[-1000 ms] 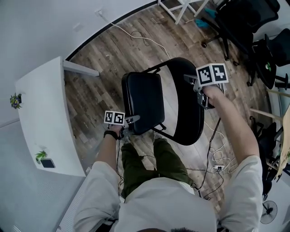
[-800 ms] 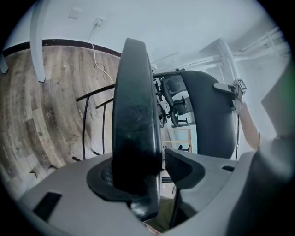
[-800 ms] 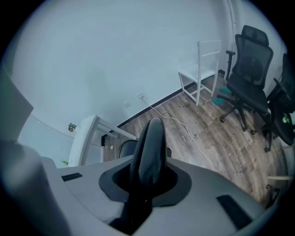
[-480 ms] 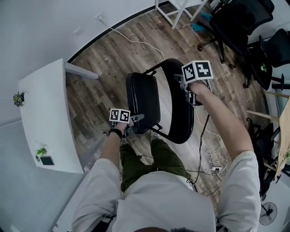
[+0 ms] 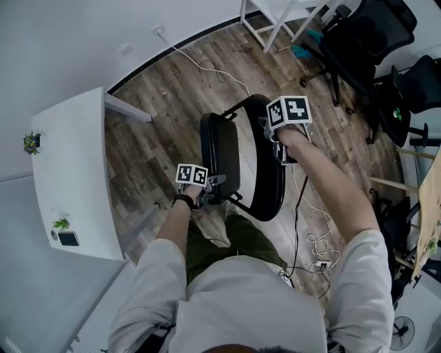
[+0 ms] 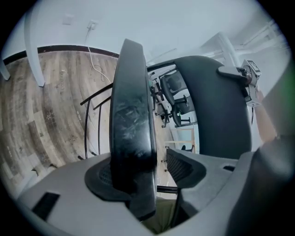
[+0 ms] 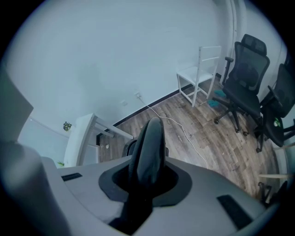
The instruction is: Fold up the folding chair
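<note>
The black folding chair stands half folded on the wood floor, its seat (image 5: 222, 155) tipped up on edge near the backrest (image 5: 270, 172). My left gripper (image 5: 213, 182) is at the seat's near edge. In the left gripper view the seat (image 6: 131, 115) rests against the left pad while the right pad (image 6: 182, 167) stands off it, and the jaws are opening. My right gripper (image 5: 271, 129) is shut on the backrest's top edge (image 7: 150, 143), which fills the slot between its jaws. The left gripper view also shows the backrest (image 6: 216, 106).
A white table (image 5: 72, 172) stands to the left. Cables (image 5: 207, 65) trail over the floor beyond the chair and at the right (image 5: 320, 241). Black office chairs (image 5: 365, 34) and a white frame chair (image 5: 275, 14) stand at the far right. My legs (image 5: 238, 234) are just behind the chair.
The seat has swung up from nearly flat to on edge, closer to the backrest. My left gripper moved right and up with it. The right gripper shifted left with the backrest.
</note>
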The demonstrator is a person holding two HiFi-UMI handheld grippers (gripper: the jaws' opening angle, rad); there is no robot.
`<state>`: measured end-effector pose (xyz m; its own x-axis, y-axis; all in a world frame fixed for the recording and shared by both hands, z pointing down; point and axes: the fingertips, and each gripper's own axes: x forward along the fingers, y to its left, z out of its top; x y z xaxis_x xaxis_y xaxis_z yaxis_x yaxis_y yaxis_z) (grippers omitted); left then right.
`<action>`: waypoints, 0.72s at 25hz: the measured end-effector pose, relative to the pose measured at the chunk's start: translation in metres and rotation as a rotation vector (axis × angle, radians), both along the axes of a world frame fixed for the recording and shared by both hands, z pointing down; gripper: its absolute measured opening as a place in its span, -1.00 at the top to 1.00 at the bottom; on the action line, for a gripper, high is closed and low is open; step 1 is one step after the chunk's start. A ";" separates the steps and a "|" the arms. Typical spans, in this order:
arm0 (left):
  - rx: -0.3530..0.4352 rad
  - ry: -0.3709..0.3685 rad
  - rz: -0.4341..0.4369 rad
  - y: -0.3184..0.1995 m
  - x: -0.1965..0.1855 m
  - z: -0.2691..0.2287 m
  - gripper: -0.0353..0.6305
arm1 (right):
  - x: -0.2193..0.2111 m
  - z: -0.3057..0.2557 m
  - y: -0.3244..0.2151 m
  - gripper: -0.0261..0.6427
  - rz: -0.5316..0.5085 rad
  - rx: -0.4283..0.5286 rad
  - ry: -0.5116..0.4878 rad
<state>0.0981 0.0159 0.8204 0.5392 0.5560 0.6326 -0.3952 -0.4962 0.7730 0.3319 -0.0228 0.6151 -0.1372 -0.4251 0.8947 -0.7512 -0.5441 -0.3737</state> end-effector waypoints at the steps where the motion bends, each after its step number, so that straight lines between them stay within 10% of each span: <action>1: 0.006 -0.003 0.000 0.001 0.002 -0.001 0.06 | -0.001 -0.001 -0.001 0.68 0.000 -0.004 0.004; 18: 0.025 0.007 -0.035 0.025 0.031 -0.019 0.04 | -0.025 -0.015 -0.024 0.64 0.030 -0.052 0.021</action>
<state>0.1289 0.0409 0.8016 0.5620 0.5207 0.6427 -0.4074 -0.5019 0.7629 0.3070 -0.0470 0.6004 -0.1063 -0.3819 0.9181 -0.7414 -0.5848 -0.3291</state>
